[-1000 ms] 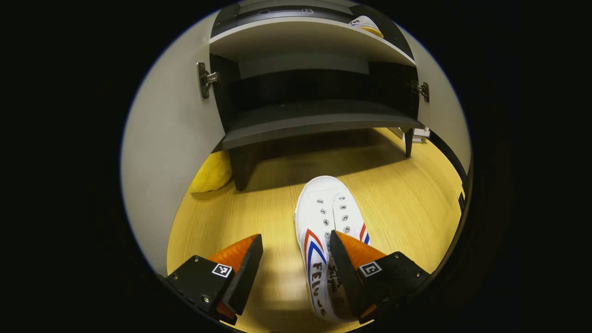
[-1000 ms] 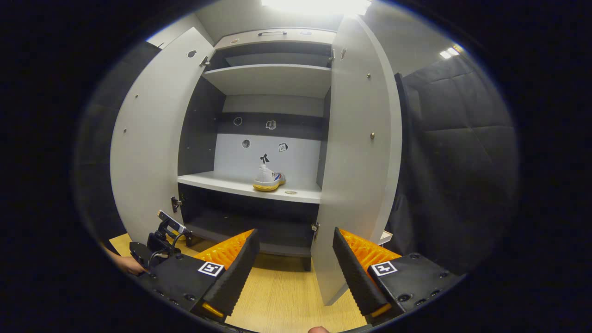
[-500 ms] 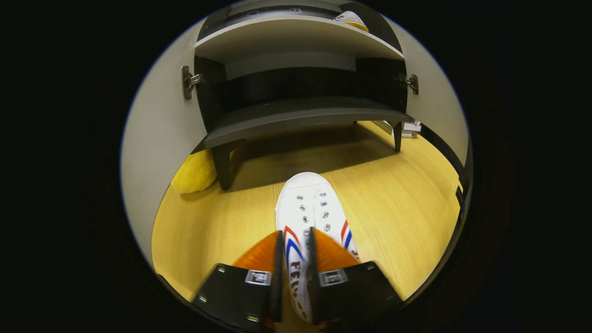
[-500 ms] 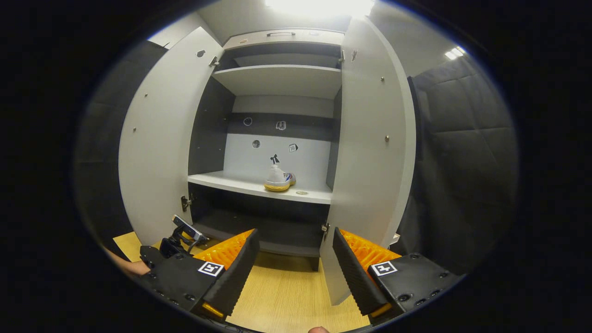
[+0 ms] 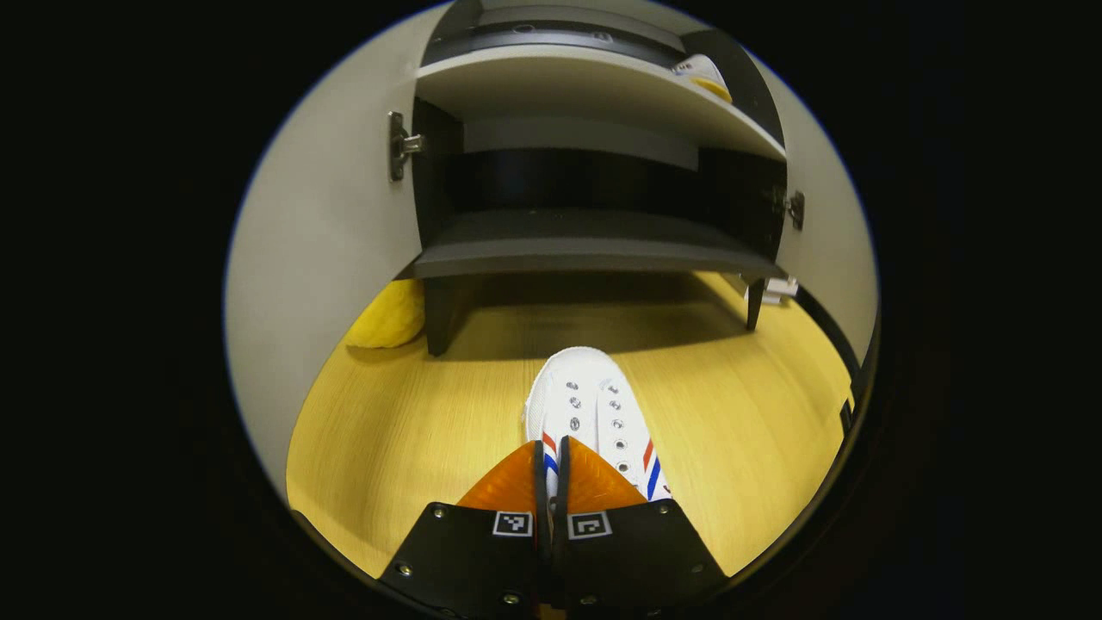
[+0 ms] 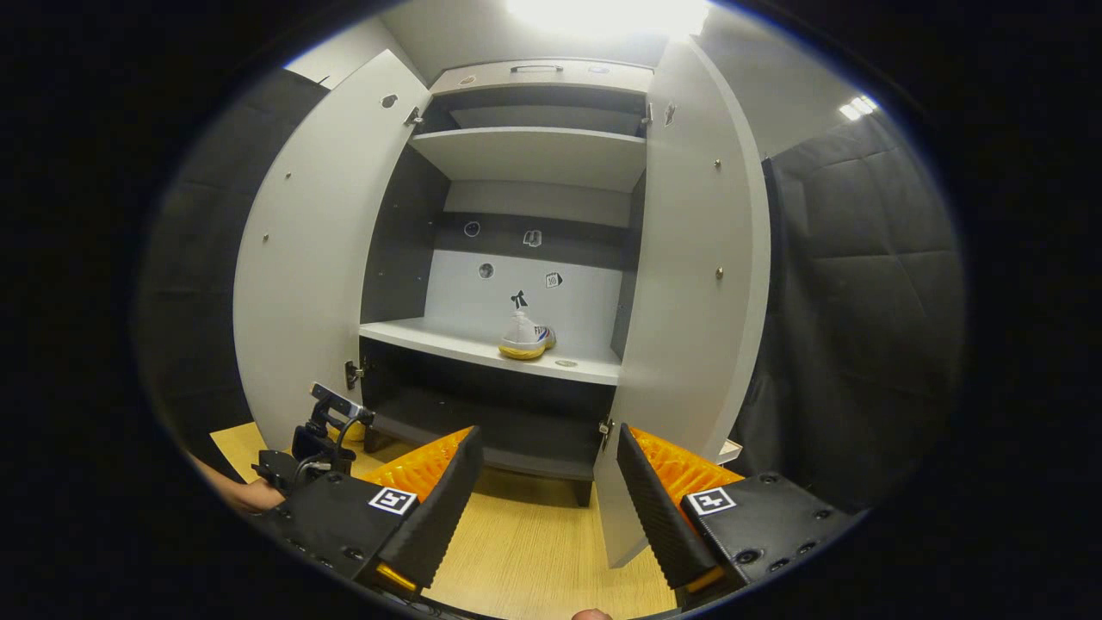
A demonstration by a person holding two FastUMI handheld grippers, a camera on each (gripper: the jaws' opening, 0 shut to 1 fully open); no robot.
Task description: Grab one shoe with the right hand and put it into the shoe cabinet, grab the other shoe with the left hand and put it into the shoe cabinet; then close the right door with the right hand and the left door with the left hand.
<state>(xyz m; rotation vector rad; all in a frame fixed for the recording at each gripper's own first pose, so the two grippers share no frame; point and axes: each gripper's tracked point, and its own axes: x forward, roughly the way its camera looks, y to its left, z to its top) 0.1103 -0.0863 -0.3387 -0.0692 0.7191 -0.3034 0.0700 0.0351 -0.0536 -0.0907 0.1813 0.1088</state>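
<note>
A white shoe (image 5: 594, 400) with red and blue stripes lies on the wooden floor in front of the cabinet, toe toward it. My left gripper (image 5: 551, 446) is shut on the thin side wall of that shoe near its heel, the fingers almost touching. The other shoe (image 6: 527, 337) stands on the white middle shelf (image 6: 448, 340) of the shoe cabinet, also seen as the shoe (image 5: 706, 73) at the top right of the left gripper view. Both doors, left door (image 6: 301, 275) and right door (image 6: 697, 284), stand wide open. My right gripper (image 6: 544, 478) is open and empty, back from the cabinet.
A yellow soft object (image 5: 387, 317) lies on the floor behind the left door beside a cabinet leg. The dark bottom shelf (image 5: 585, 250) is bare. A hand (image 6: 245, 495) holding the left gripper shows low at left in the right gripper view. Padded dark wall (image 6: 861, 301) stands to the right.
My left gripper's fingers went from wide open around the shoe's side to shut on it. The right gripper stayed open and drifted slightly.
</note>
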